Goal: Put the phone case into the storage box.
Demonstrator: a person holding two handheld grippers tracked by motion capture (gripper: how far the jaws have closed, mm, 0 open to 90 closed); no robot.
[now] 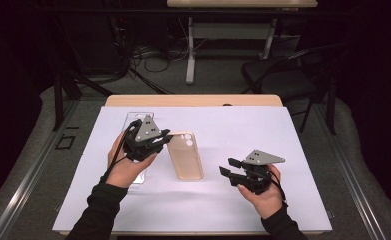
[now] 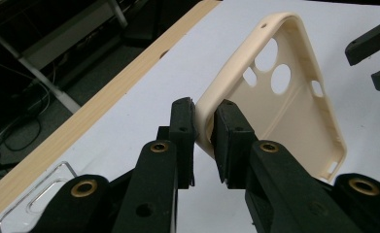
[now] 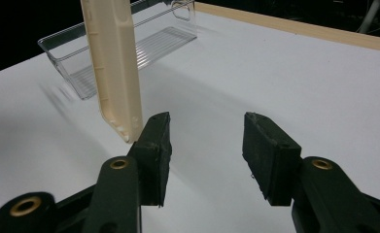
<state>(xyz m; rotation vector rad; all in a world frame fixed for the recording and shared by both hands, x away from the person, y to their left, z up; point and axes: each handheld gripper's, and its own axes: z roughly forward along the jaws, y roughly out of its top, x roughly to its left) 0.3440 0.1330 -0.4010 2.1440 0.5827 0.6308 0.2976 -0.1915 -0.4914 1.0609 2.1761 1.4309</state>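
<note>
1. The beige phone case (image 2: 294, 116) is sitting near the middle of the bench, a little toward its left half, and one long side wall is being pinched, so the case is tilting up off the white sheet (image 1: 243, 135).
2. In the left gripper view its camera cut-outs, two round holes and a smaller slot, are showing toward the far end; no brand, label or writing can be read on it.
3. In the right gripper view the beige phone case is standing nearly on edge, its lower corner just beside the tip of one right jaw; whether they touch I cannot tell.
4. The left tongs (image 2: 204, 131) are pressing together on the case's side wall near one corner, one pad on the outside and one on the inside.
5. The right tongs (image 3: 207, 145) are standing spread with nothing between the pads, hovering over the white sheet toward the bench's right front part.
6. A clear phone case (image 1: 133, 122) is lying flat near the bench's left rear, partly under the left hand (image 1: 125, 165), apart from the beige one; no print is legible on it.
7. The white sheet is covering most of the bench (image 1: 193, 100), whose wooden far edge is showing beyond it.
</note>
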